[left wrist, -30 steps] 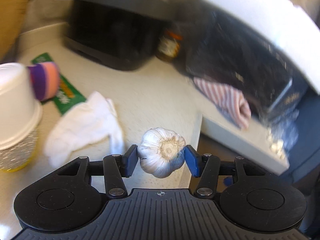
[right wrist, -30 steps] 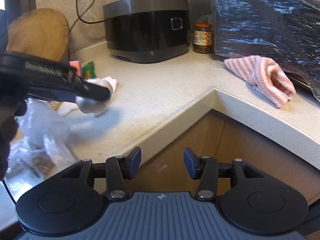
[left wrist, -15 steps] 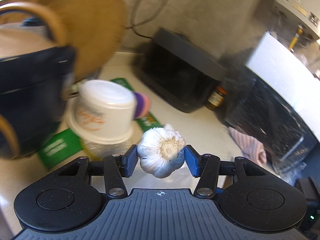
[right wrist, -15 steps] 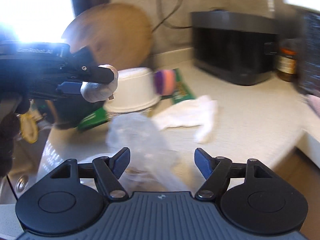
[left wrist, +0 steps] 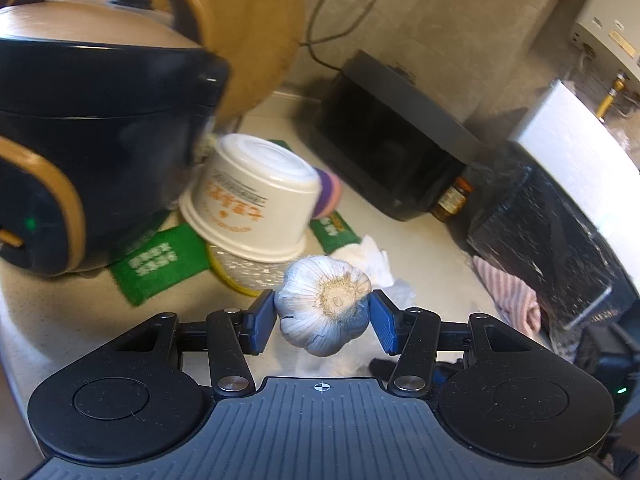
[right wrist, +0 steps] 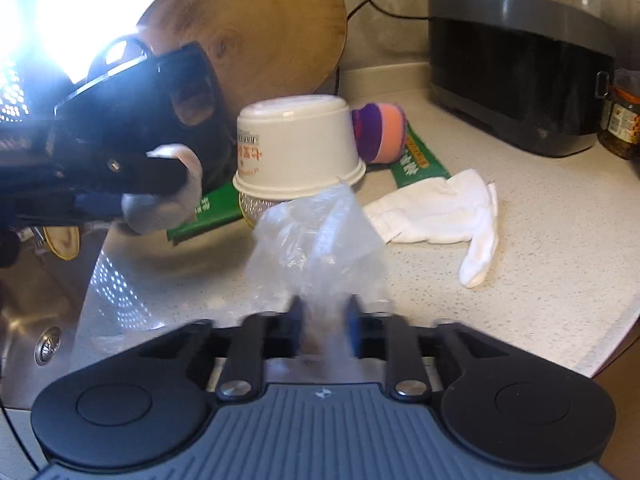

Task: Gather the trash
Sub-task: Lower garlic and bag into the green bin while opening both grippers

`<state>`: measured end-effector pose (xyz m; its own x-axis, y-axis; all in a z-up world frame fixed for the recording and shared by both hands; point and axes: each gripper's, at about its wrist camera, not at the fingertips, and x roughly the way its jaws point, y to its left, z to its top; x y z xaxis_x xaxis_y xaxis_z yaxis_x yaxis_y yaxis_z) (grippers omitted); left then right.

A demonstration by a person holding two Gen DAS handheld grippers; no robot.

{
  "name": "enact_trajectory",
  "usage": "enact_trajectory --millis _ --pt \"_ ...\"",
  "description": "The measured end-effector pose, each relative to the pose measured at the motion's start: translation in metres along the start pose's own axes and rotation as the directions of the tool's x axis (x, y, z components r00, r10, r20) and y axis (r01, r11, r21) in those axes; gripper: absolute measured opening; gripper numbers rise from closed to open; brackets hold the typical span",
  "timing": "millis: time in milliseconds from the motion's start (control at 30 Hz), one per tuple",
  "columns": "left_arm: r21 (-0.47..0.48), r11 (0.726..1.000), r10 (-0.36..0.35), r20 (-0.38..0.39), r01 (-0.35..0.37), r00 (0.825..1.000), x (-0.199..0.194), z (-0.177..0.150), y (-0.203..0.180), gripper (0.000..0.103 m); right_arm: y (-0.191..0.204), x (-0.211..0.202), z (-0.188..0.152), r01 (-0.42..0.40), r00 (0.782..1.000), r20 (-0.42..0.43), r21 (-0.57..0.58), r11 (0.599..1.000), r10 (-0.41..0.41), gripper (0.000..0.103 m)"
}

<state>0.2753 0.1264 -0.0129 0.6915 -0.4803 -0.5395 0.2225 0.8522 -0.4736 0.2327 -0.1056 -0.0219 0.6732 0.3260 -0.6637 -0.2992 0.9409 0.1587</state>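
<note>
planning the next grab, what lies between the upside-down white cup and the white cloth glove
In the right wrist view, a green packet lies between the upside-down white cup and white cloth glove, a striped ball on it.

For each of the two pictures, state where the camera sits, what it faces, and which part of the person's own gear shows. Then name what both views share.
Left wrist: sits behind the left gripper, looking down across the counter towards the wall; its fingers clamp a garlic bulb.
Right wrist: sits behind the right gripper, facing the counter and the sink; its fingers pinch a clear plastic bag. The left gripper with the garlic enters at left.
Shared: upturned white bowl, white cloth, round wooden board, black appliance.
</note>
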Motion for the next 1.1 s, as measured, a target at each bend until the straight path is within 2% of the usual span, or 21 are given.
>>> enact_trajectory --millis 167,300,433,567,733,833,933,1033,1100 --pt "0.053 0.995 -0.082 -0.041 0.084 0.996 0.015 -0.003 -0.025 0.056 -0.022 -0.043 -0.002 0.028 0.996 0.079 0.07 0.997 -0.033 0.007" --pt "0.102 0.981 -0.156 -0.102 0.167 0.982 0.031 -0.011 -0.053 0.056 -0.047 -0.074 -0.014 0.099 0.987 0.114 0.131 0.986 -0.114 0.007" --pt "0.149 0.956 -0.224 -0.181 0.252 0.958 0.047 -0.024 -0.085 0.056 -0.076 -0.1 -0.036 0.187 0.971 0.111 0.202 0.961 -0.212 0.007" --pt "0.197 0.92 -0.286 -0.258 0.34 0.923 0.06 -0.043 -0.12 0.056 -0.104 -0.118 -0.062 0.267 0.951 0.08 0.279 0.922 -0.299 0.007" --pt "0.201 0.884 -0.323 -0.391 0.423 0.862 0.084 -0.082 -0.157 0.056 -0.137 -0.127 -0.102 0.33 0.933 0.006 0.387 0.861 -0.36 0.007" --pt "0.206 0.873 -0.3 -0.488 0.442 0.82 0.107 -0.121 -0.174 0.056 -0.157 -0.123 -0.13 0.351 0.931 -0.075 0.445 0.824 -0.356 0.007" --pt "0.184 0.892 -0.232 -0.596 0.412 0.769 0.14 -0.169 -0.177 0.056 -0.175 -0.109 -0.163 0.376 0.926 -0.168 0.469 0.799 -0.337 0.007" --pt "0.172 0.931 -0.125 -0.679 0.322 0.723 0.18 -0.222 -0.163 0.056 -0.196 -0.082 -0.201 0.392 0.917 -0.281 0.503 0.77 -0.284 0.007" --pt "0.171 0.95 -0.055 -0.732 0.261 0.679 0.212 -0.261 -0.148 0.056 -0.21 -0.054 -0.23 0.404 0.902 -0.368 0.531 0.745 -0.227 0.007"
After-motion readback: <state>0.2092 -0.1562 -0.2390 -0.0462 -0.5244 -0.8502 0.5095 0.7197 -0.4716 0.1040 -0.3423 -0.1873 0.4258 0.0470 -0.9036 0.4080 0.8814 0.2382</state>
